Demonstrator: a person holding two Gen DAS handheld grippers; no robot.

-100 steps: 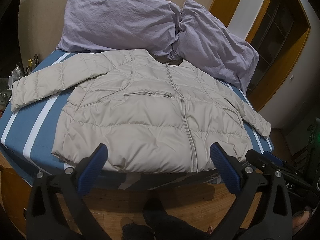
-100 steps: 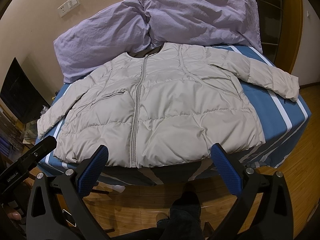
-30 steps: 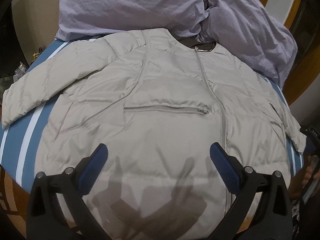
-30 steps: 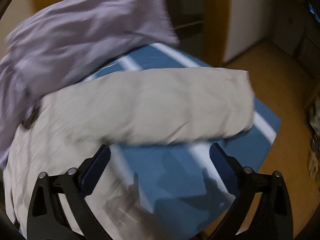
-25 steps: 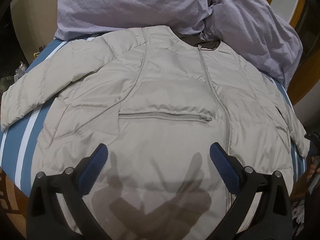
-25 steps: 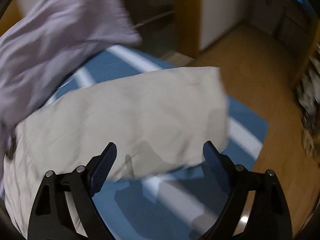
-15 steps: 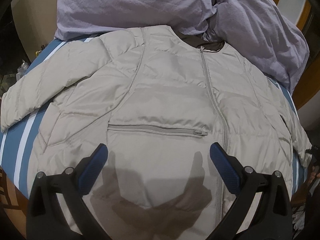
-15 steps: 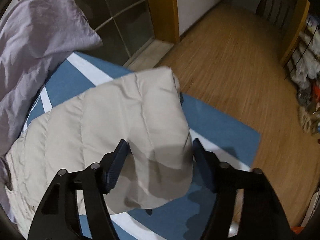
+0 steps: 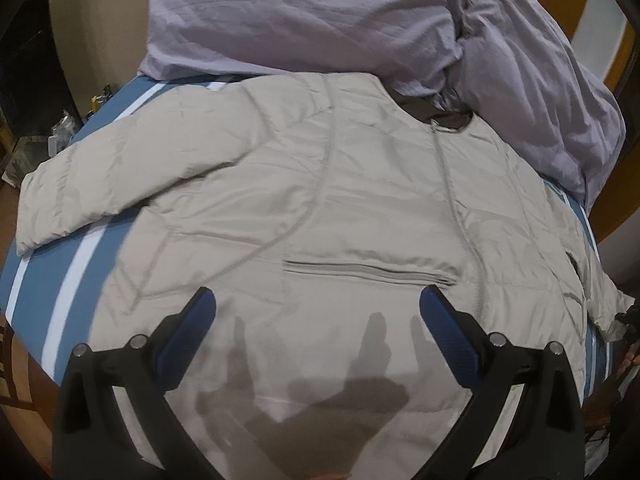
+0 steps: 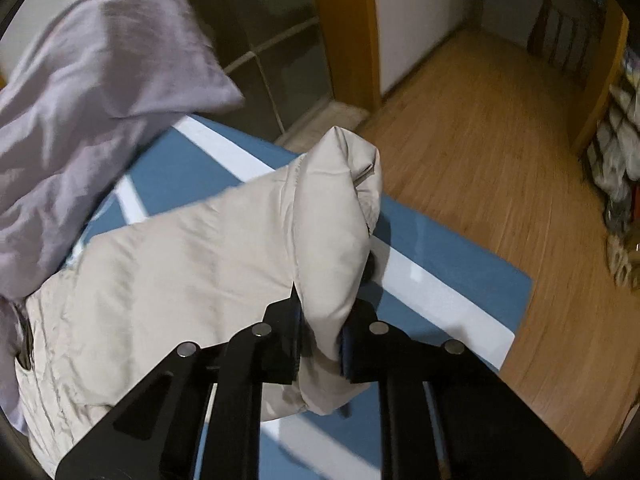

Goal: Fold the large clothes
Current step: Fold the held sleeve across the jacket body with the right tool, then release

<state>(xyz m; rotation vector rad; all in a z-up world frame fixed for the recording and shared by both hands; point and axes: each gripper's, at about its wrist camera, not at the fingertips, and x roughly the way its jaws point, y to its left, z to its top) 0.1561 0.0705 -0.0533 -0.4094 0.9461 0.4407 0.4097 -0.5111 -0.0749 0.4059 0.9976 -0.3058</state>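
Note:
A beige puffer jacket [image 9: 360,184] lies front up, zipped, on a bed. My left gripper [image 9: 316,300] hovers open above its lower front, just below the chest pocket zip [image 9: 368,272], with nothing between the blue pads. In the right wrist view my right gripper [image 10: 320,312] is closing its jaws on the end of the jacket's sleeve [image 10: 332,220]. The puffy cuff is squeezed between the pads and bulges up past them, near the bed's corner.
Blue sheet with white stripes [image 9: 56,280] covers the bed. Two lilac pillows [image 9: 300,16] sit at the head, touching the collar. Wooden floor [image 10: 480,140] and a door frame [image 10: 344,32] lie beyond the bed corner. Clutter stands at the far right [image 10: 620,140].
My right gripper swung along the sleeve to its cuff and its jaws came together on it. My left gripper drifted a little leftward over the jacket front, staying open.

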